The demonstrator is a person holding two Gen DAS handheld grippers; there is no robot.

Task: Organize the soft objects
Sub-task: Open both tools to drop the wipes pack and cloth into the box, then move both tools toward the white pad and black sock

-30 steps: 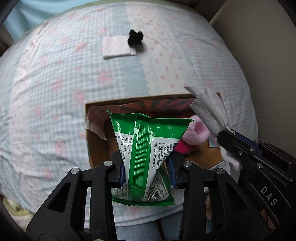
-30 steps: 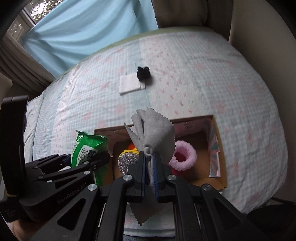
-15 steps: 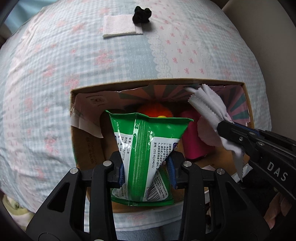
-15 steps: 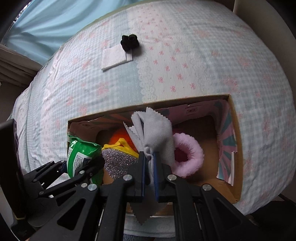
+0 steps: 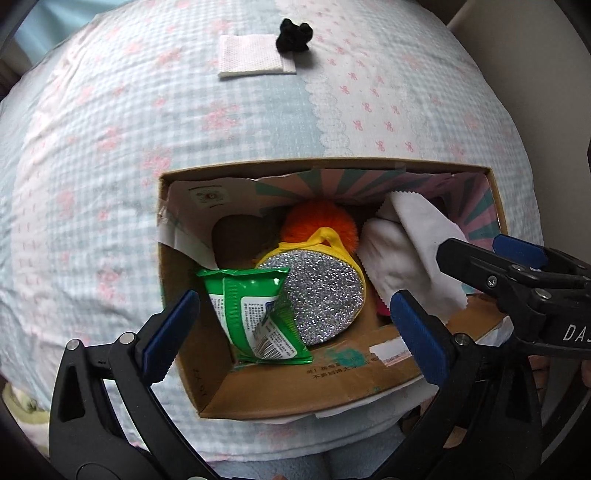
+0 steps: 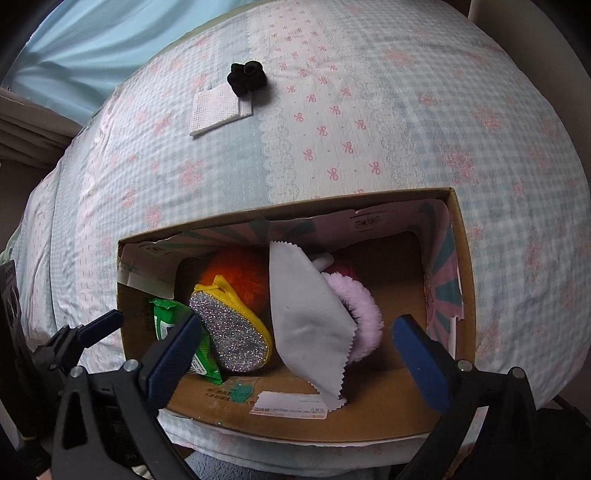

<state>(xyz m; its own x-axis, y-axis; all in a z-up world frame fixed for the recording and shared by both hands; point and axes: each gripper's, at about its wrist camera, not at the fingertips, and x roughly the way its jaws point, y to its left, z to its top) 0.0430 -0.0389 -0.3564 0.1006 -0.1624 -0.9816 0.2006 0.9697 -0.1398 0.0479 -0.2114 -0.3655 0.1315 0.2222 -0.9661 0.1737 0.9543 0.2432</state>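
Note:
A cardboard box [image 5: 295,397] [image 6: 463,266] sits on the bed at the near edge. Inside lie a green wipes packet [image 5: 255,314] [image 6: 173,328], a silver glitter pouch with yellow trim [image 5: 321,295] [image 6: 231,332], an orange pom-pom [image 5: 319,225] [image 6: 236,267], a grey cloth [image 5: 417,251] [image 6: 310,317] and a pink fluffy ring [image 6: 360,314]. My left gripper [image 5: 291,332] is open and empty just above the packet. My right gripper [image 6: 295,354] is open and empty above the cloth.
A white folded cloth [image 5: 253,59] [image 6: 218,109] and a black scrunchie [image 5: 293,35] [image 6: 246,77] lie on the far part of the checked bedspread [image 5: 110,166]. A blue curtain [image 6: 92,40] hangs behind the bed.
Both grippers have moved over the box and opened. The left let go of the green packet and the right let go of the grey cloth; both now lie in the box.

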